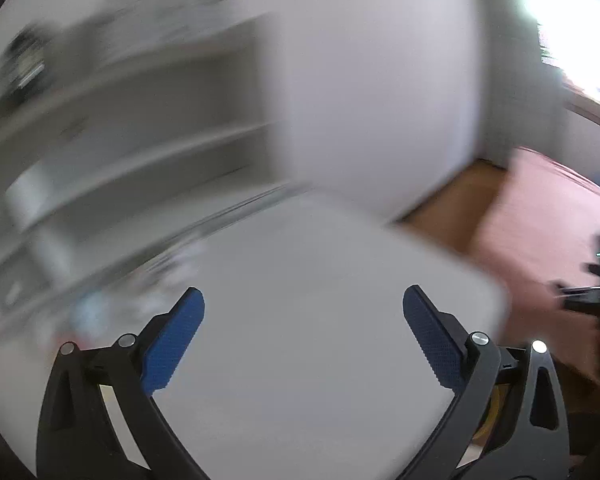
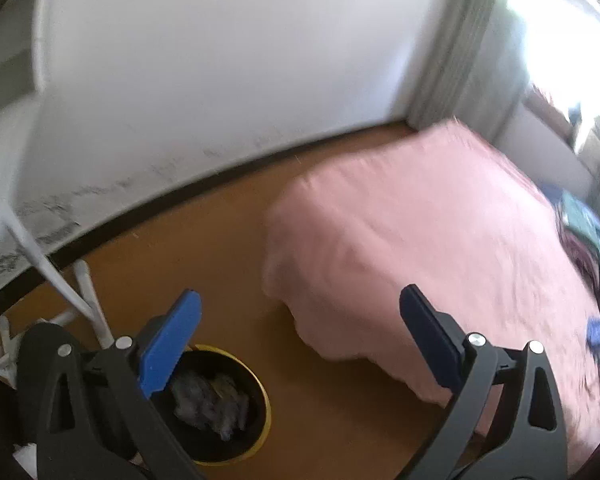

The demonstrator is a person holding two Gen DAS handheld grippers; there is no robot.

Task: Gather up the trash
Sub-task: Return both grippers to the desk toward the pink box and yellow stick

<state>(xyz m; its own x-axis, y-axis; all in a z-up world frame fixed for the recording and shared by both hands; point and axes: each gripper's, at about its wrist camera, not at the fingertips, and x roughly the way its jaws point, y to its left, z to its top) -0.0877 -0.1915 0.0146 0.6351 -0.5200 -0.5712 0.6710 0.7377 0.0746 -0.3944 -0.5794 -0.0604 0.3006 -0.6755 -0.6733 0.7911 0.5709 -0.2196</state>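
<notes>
In the right wrist view a round black bin with a yellow rim [image 2: 265, 412] stands on the brown floor, low and left of centre. Crumpled grey trash [image 2: 210, 402] lies inside it. My right gripper [image 2: 300, 312] hangs above and to the right of the bin, open, with nothing between its blue pads [image 2: 168, 348]. The left wrist view is heavily blurred. There my left gripper [image 1: 303, 312] is open over a white table top [image 1: 300, 360], and nothing sits between its blue pads [image 1: 172, 344].
A bed with a pink cover [image 2: 440, 240] fills the right side, with clothes [image 2: 588, 236] at its far edge. A white wall [image 2: 220, 60] and dark skirting run behind. White rods [image 2: 60, 280] lean at the left. Blurred shelves [image 1: 120, 120] stand beyond the table.
</notes>
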